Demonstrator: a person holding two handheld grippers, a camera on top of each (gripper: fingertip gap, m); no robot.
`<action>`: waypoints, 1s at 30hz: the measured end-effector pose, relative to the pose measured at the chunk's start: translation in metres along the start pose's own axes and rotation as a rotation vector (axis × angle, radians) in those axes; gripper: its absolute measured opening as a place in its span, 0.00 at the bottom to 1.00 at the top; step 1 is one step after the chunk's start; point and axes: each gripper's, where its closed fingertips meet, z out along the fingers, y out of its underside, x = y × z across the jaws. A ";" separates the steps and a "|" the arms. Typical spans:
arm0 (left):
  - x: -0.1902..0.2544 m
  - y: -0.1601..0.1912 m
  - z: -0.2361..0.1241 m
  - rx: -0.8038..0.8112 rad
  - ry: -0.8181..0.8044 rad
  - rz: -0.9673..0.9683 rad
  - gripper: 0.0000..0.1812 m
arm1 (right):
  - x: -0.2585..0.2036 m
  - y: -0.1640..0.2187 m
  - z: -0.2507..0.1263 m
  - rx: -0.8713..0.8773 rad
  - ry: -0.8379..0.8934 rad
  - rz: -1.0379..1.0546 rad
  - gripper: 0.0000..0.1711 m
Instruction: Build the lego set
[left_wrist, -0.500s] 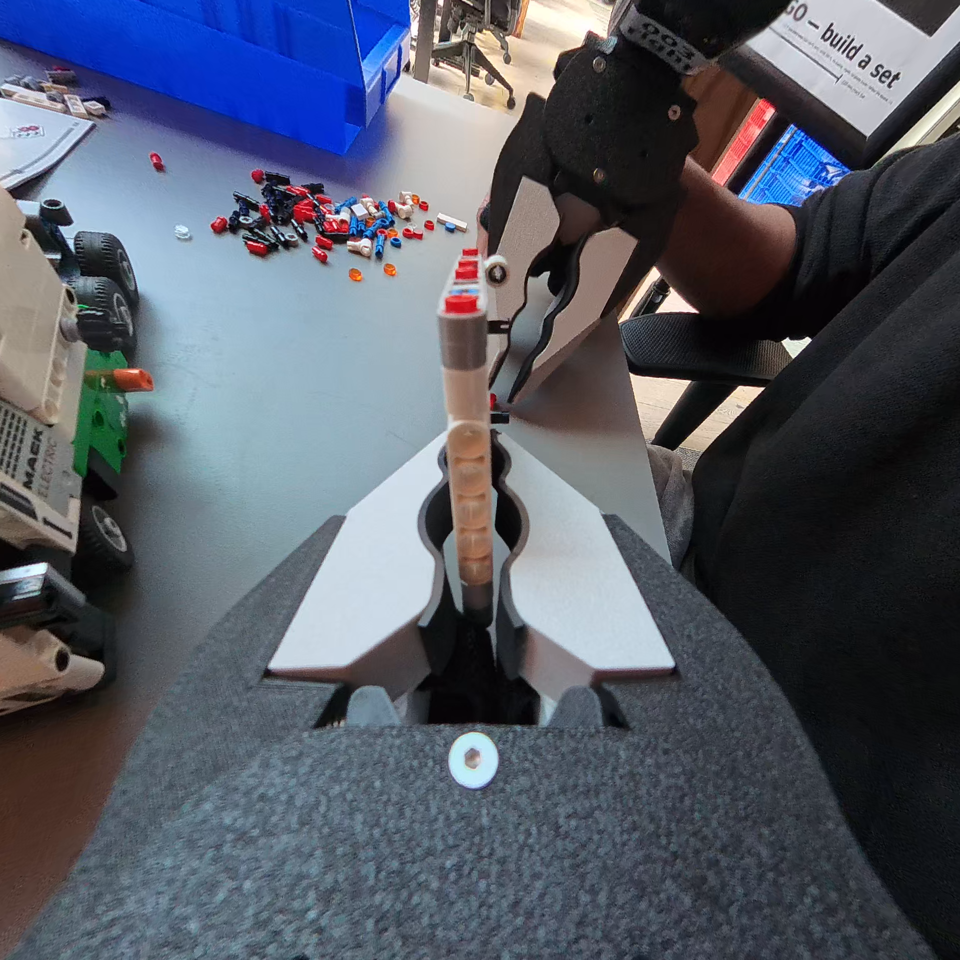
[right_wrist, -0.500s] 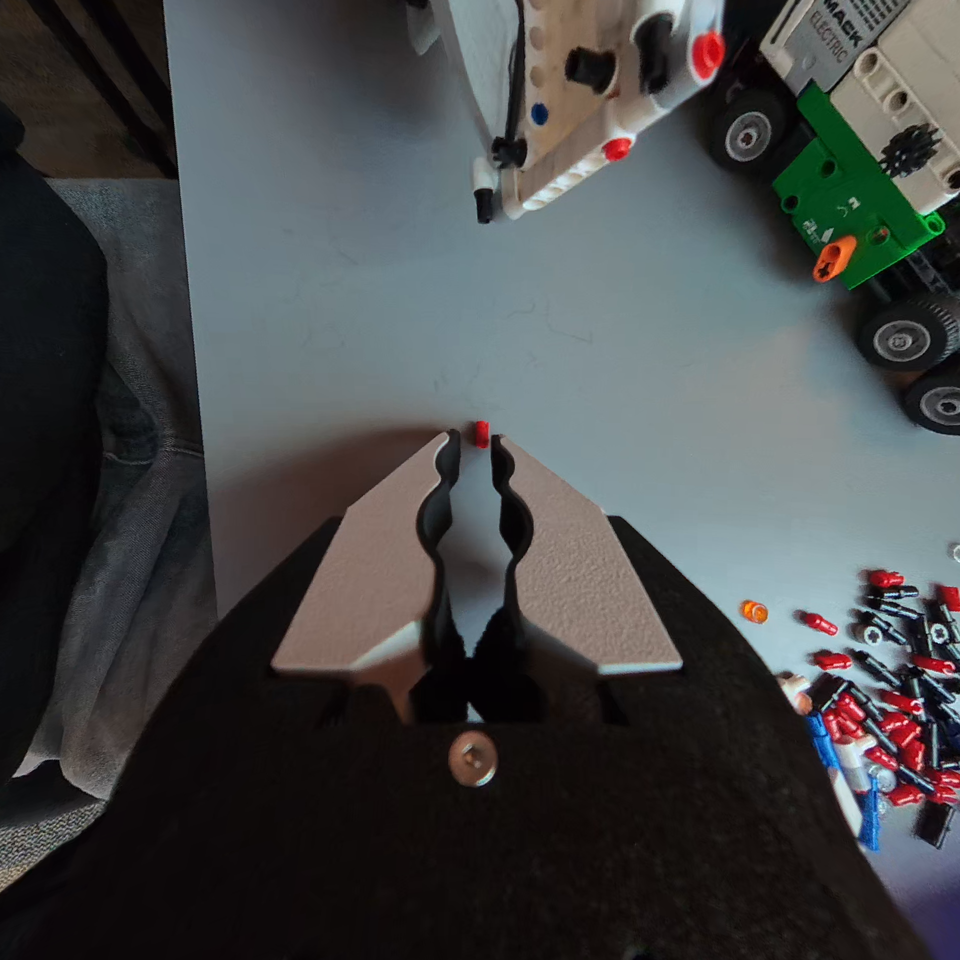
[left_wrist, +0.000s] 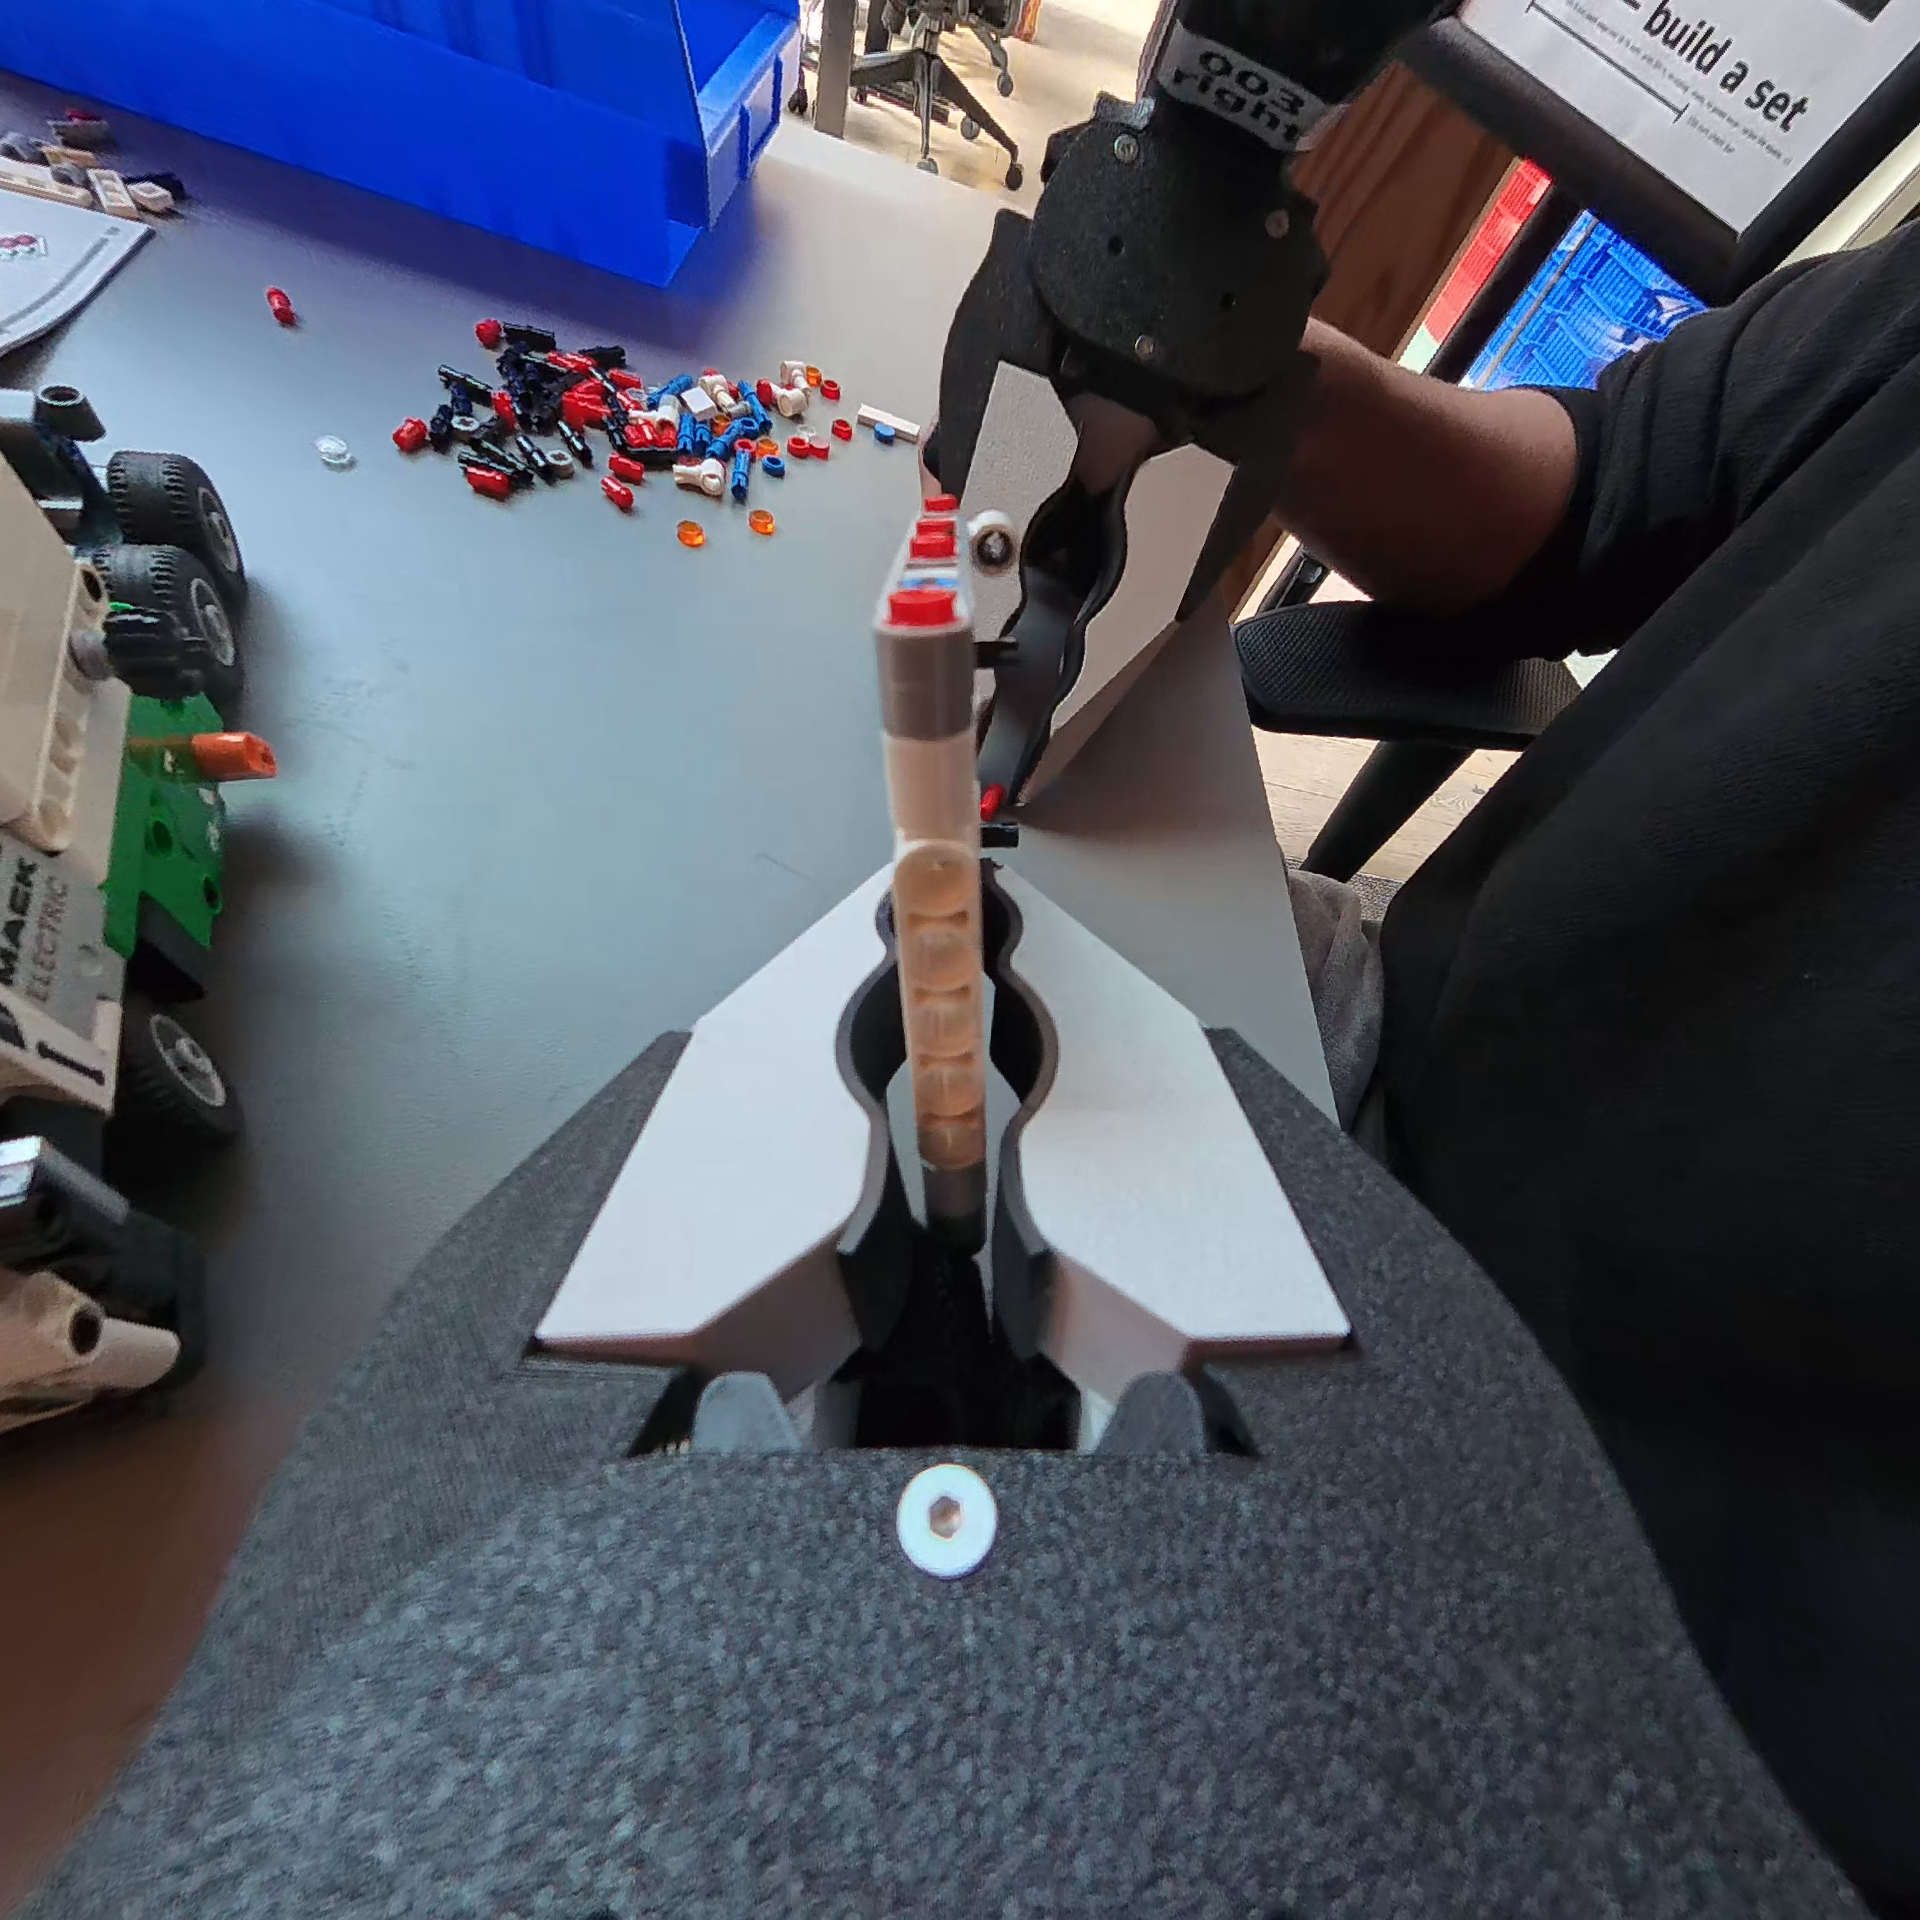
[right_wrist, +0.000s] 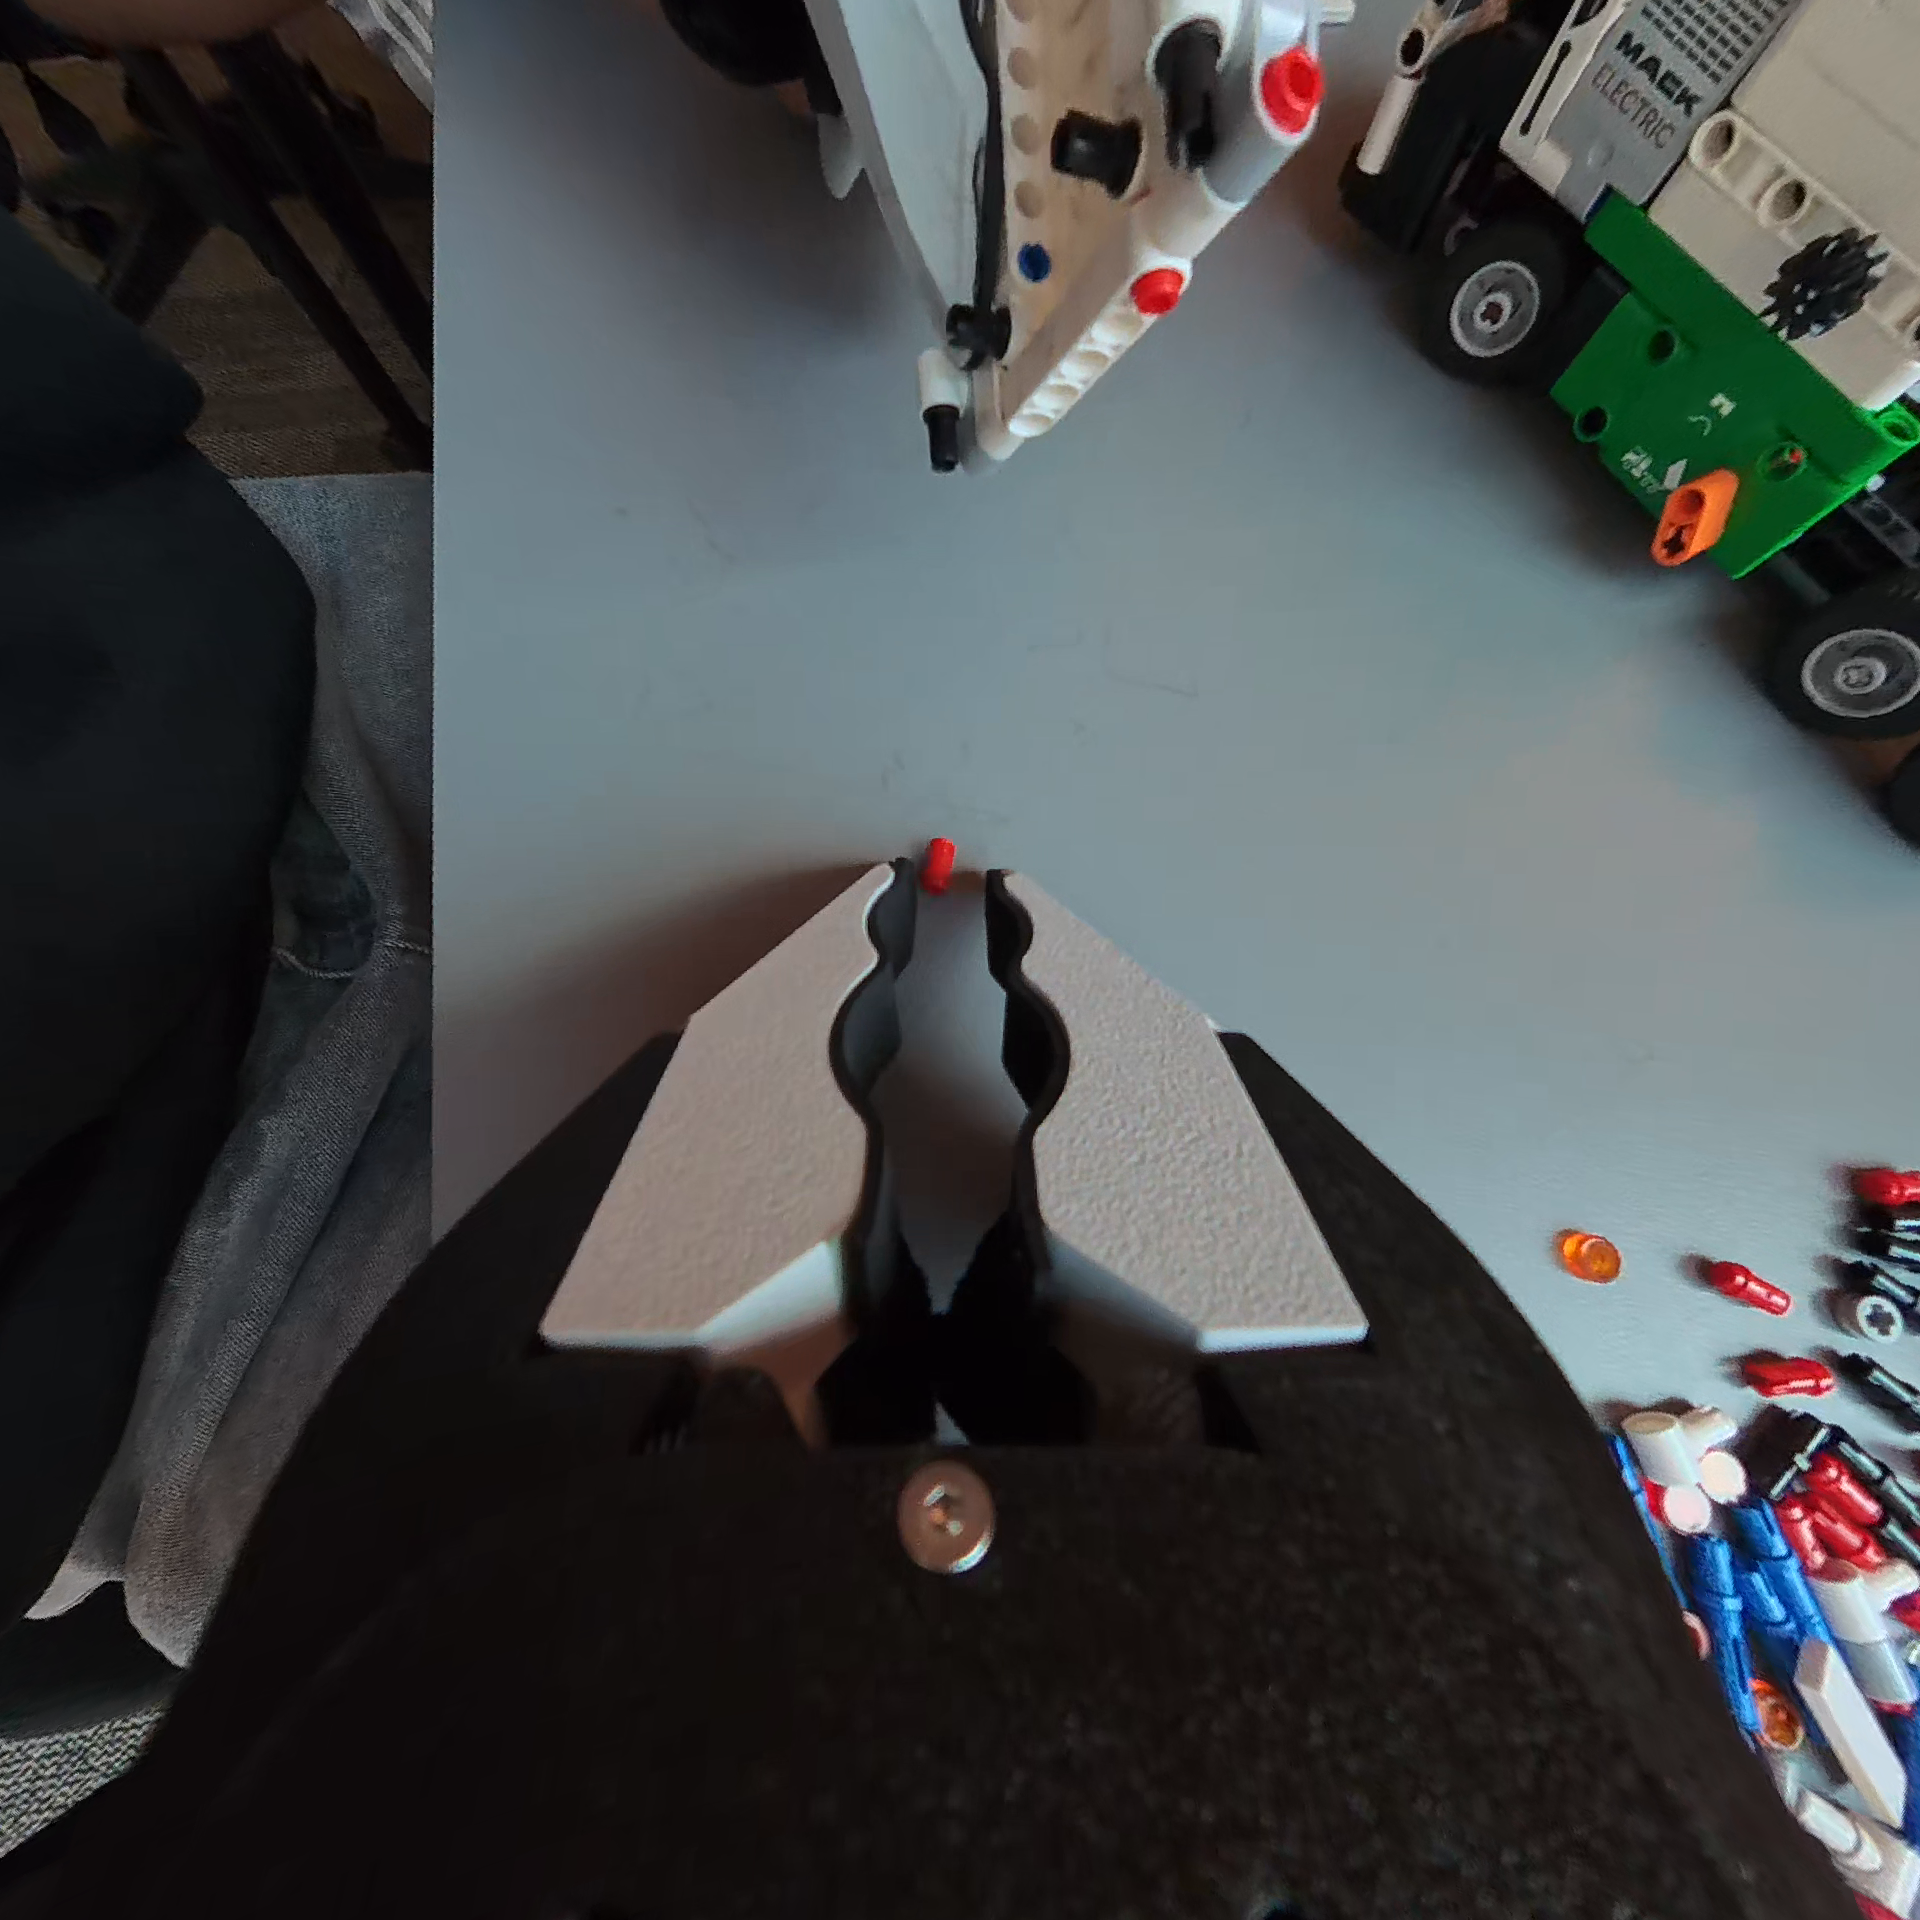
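Note:
My left gripper (left_wrist: 940, 894) is shut on a white and grey lego beam assembly (left_wrist: 925, 748) with red pins, and holds it on edge above the grey table (left_wrist: 582, 727). The assembly also shows in the right wrist view (right_wrist: 1091, 208), at the top. My right gripper (right_wrist: 943, 878) points down at the table with its jaws a little apart. A small red pin (right_wrist: 937, 864) lies at its tips, close to the left finger. In the left wrist view the right gripper (left_wrist: 1013, 790) stands just right of the assembly, with the red pin (left_wrist: 992, 800) at its tips.
A partly built white and green lego truck (right_wrist: 1714, 416) stands at the far right, and at the left in the left wrist view (left_wrist: 62, 727). A pile of loose red, blue and black pins (left_wrist: 623, 426) lies behind. A blue bin (left_wrist: 416, 104) stands at the back. The person's arm (left_wrist: 1455, 499) reaches in from the right. The gap from one gripper's tips to the other's is roughly 8 cm.
The held assembly has shifted a little to the left in the right wrist view. The red pin now sits nearer the right gripper's left finger. The jaws have not visibly changed.

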 end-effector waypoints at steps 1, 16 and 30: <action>0.000 0.001 0.000 -0.003 0.001 -0.001 0.03 | 0.000 0.000 0.000 -0.004 0.001 -0.003 0.06; 0.001 0.001 0.001 -0.009 0.001 0.003 0.03 | -0.002 -0.002 0.003 -0.004 0.038 -0.063 0.03; 0.002 0.003 0.002 -0.017 0.008 0.006 0.03 | -0.003 0.000 0.000 -0.003 0.035 -0.069 0.03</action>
